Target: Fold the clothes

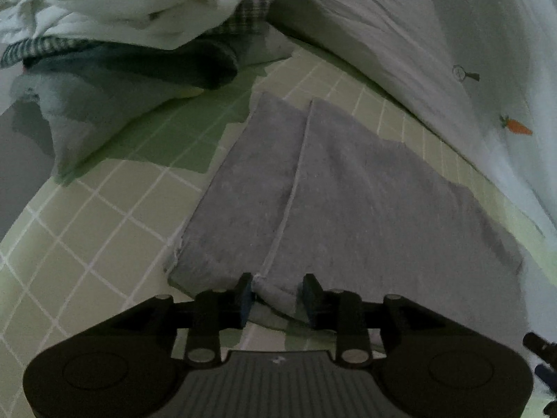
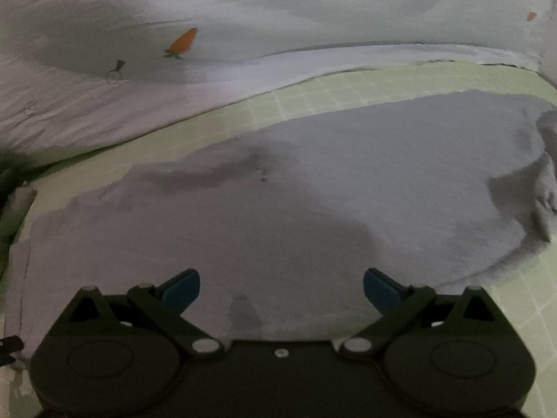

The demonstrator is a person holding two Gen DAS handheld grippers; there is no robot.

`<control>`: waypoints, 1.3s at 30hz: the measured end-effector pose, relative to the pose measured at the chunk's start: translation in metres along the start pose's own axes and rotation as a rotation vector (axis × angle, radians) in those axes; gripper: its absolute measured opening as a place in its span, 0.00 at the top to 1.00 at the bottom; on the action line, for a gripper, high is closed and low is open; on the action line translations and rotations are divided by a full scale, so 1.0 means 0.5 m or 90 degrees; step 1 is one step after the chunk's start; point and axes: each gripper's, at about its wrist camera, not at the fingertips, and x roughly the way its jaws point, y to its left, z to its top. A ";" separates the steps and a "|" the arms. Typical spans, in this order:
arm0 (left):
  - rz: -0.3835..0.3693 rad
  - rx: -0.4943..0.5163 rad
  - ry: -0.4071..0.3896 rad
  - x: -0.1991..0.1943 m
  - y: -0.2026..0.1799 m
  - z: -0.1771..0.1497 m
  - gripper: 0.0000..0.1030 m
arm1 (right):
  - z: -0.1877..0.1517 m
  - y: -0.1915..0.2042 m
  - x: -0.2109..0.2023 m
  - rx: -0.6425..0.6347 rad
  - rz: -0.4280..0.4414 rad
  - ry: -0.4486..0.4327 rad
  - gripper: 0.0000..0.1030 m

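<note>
Pale green bedsheet point(image 1: 104, 230) with a white grid runs under everything, and the folded grey fleece garment point(image 1: 348, 202) lies flat on it, directly ahead of both my claws. Its nap looks soft and matte; in the left wrist view one panel is folded over another, a thin light hem running along the overlap from the far end down to my fingers. My left gripper point(image 1: 277, 294) has its blue-padded jaws a little apart, with the near corner of the grey fabric bunched between them; the pads sit beside the cloth without pressing it. My right gripper point(image 2: 281, 287) hangs over the garment's broad middle, jaws spread wide, nothing in them. Beyond the garment, a white quilt printed with small orange carrots point(image 2: 243, 17) rises along the far side. A heap of white, checked and dark clothes point(image 1: 132, 35) sits far left. Dim light blotches the fabric, and the garment's right end point(image 2: 536, 181) crumples into shadow.
</note>
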 end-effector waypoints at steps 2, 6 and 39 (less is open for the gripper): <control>0.007 0.006 0.000 0.000 -0.004 0.002 0.81 | 0.000 0.012 0.003 -0.011 0.004 0.002 0.01; 0.028 0.028 -0.036 -0.027 -0.012 0.006 0.98 | -0.003 0.021 0.001 -0.014 0.012 0.005 0.01; 0.028 0.096 -0.099 0.049 0.006 0.142 0.54 | -0.014 0.000 0.020 0.005 -0.043 0.035 0.01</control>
